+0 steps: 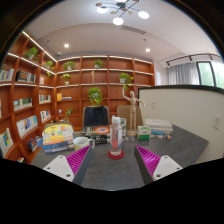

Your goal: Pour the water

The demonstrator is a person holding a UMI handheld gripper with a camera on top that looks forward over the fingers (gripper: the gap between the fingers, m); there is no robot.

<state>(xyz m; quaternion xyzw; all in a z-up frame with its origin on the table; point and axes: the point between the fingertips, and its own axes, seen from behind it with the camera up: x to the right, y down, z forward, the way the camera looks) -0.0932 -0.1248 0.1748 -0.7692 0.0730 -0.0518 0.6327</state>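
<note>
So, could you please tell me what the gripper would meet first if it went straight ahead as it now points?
Probably the clear bottle on its red base: it stands on the grey table just beyond the open gripper, roughly in line, though depth is hard to judge.

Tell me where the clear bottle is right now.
In the gripper view, the clear bottle stands upright on the grey table, ahead of the open gripper, between the white mug and the white box.

White tool [111, 163] fingers [62, 167] bearing magenta pads [148, 157]
</note>
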